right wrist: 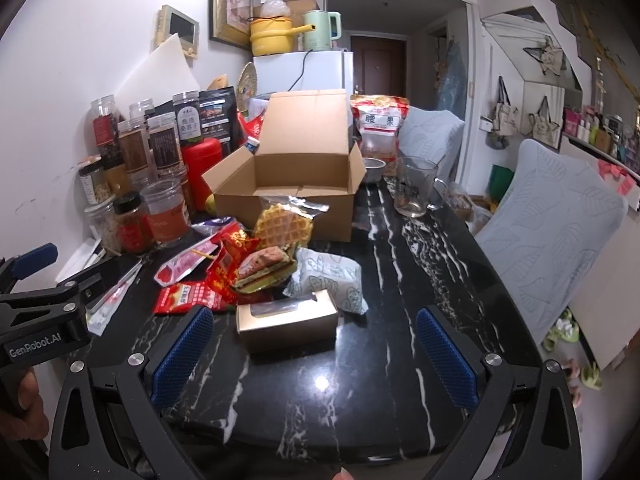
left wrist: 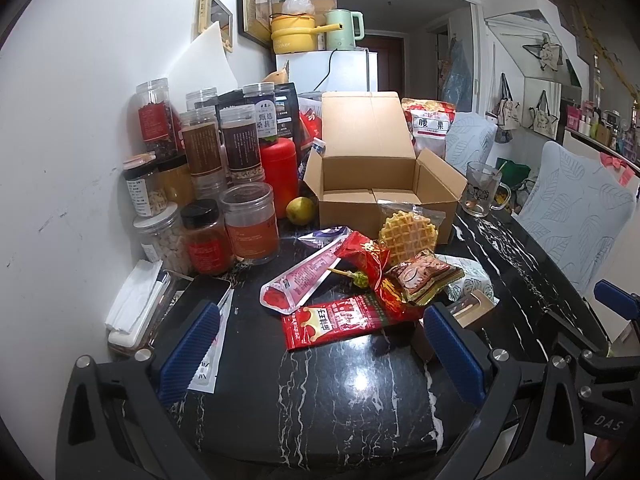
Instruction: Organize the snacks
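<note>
Hand-held gripper (right wrist: 314,354) level, jaws apart

The left gripper (left wrist: 320,344) hangs wide apart and empty over the desk (left wrist: 340,400) near edge. Beyond it lie a red snack packet (left wrist: 340,322) and a bagged waffle (left wrist: 408,236), which leans against an open cardboard box (left wrist: 380,184).
</note>
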Action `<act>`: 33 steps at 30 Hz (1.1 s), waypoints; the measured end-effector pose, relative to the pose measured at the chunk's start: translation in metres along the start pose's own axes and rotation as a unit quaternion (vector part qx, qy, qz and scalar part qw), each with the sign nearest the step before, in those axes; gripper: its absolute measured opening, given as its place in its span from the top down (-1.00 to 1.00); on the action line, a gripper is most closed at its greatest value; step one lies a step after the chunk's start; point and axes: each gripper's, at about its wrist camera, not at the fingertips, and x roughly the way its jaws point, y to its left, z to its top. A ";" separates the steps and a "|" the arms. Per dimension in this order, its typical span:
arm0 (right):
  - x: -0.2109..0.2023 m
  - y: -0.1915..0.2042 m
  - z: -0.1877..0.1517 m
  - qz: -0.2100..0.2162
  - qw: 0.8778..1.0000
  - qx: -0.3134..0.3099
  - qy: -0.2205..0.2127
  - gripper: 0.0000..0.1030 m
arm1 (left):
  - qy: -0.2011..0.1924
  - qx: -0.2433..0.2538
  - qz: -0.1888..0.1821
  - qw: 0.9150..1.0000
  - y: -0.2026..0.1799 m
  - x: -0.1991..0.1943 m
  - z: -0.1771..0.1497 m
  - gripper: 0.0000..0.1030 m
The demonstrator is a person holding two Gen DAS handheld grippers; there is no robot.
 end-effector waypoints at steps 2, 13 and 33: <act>0.001 -0.001 0.001 0.002 1.000 0.001 -0.001 -1.00 | 0.000 0.002 -0.001 1.000 0.001 0.000 0.002 -1.00; 0.024 -0.005 0.005 0.021 1.000 0.015 0.008 -1.00 | 0.011 -0.009 -0.004 1.000 0.013 0.018 0.006 -1.00; 0.106 0.010 0.025 0.064 0.997 -0.012 0.051 -1.00 | 0.058 -0.009 -0.009 0.998 0.027 0.078 0.024 -1.00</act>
